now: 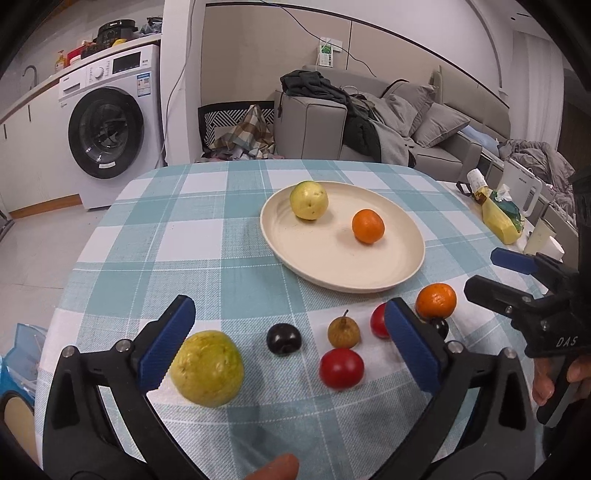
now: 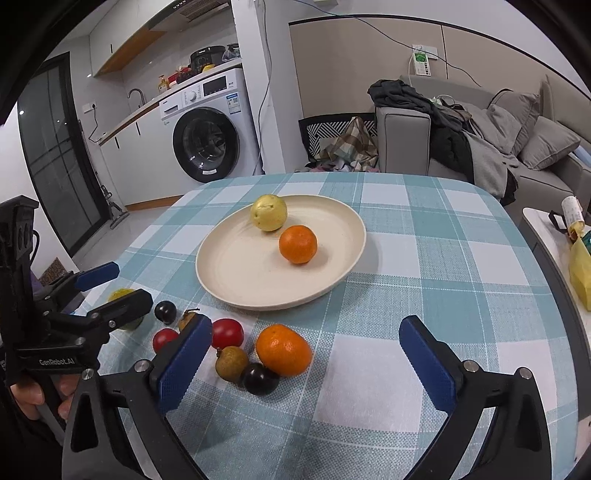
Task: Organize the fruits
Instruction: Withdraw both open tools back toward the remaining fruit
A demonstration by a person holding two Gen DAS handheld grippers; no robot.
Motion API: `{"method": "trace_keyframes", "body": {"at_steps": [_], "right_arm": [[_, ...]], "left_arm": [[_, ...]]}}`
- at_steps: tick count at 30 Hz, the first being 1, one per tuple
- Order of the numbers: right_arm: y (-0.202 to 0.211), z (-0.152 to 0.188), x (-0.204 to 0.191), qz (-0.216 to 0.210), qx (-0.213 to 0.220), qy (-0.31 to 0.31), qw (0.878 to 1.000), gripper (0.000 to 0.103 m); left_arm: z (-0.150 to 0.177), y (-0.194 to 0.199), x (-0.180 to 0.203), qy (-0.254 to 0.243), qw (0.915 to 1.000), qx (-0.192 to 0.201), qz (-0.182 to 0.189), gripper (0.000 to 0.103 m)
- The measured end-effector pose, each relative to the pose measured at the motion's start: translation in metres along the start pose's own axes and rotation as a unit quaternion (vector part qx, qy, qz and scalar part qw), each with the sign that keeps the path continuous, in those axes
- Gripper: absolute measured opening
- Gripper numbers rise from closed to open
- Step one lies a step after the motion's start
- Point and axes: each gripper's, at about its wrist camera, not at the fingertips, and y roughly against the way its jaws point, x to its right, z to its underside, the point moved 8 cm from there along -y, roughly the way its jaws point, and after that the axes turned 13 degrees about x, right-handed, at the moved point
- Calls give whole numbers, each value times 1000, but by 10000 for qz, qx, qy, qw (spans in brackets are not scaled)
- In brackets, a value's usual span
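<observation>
Bg: white front-load washing machine (image 1: 105,129) w/ dark round door under a counter, black cooker (image 1: 114,31) + yellow bottle (image 1: 60,62) on top, faucet (image 1: 30,74) further left; wall power strip (image 1: 326,53) w/ cables hanging. Grey sofa (image 1: 424,122) w/ cushions + dark clothes pile (image 1: 314,86) on its armrest, black basket (image 1: 236,127) of plaid fabric beside it. Table has teal/white checked cloth (image 1: 184,229); side table to the right holds yellow bag (image 1: 502,218) + white kettle (image 1: 524,192), dark glass door (image 2: 55,147) at left in right wrist view.
</observation>
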Motion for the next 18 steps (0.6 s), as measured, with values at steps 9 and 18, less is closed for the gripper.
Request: {"method": "trace_keyframes", "body": {"at_steps": [9,18], "right_arm": [[5,6,-6,32,-16,167,9999,103],[6,13,-14,-6,-83,310,9995,103]], "left_arm": [[5,16,-14,19,9999,14,-170,102],[12,21,-32,74,9993,-66,-351,102]]}}
